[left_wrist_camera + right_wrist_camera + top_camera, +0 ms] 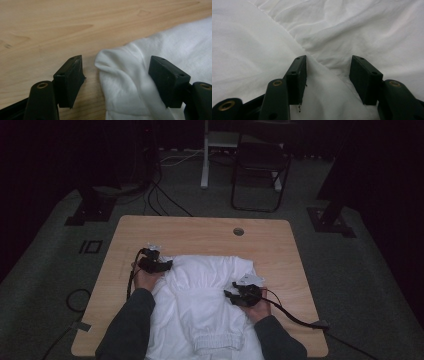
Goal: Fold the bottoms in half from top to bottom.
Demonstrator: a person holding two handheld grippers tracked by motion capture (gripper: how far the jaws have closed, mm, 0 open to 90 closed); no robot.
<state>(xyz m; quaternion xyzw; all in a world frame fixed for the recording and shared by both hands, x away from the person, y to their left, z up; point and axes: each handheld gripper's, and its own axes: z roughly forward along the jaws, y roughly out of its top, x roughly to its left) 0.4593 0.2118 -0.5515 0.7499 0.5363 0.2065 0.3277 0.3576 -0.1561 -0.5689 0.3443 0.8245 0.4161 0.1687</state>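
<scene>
On the left side of the wooden table (pixel 125 227), the left gripper (pixel 161 265) sits at the far left corner of the white garment (pixel 210 295), which lies spread across the near half of the tabletop with an elastic band toward the person. Its jaws stand wide apart; a puckered corner of cloth (pixel 117 65) rises between them, but neither pad presses on it, so nothing is held there. Toward the middle, the fabric lies in soft folds, one layer already lapped over another. Farther right, the right gripper (pixel 231 296) rests low on the garment near its right edge. Its jaws are parted about halfway with a ridge of cloth (pixel 327 75) running up between them; whether the pads actually pinch that ridge is hard to say from this angle, though they seem to stand clear of it.

My reading is that a folding step is in hand, with a left corner laid down and let go. Next, the left claw would need to find a fresh edge, close firmly on a single layer, and lift without dragging the folds beneath.
</scene>
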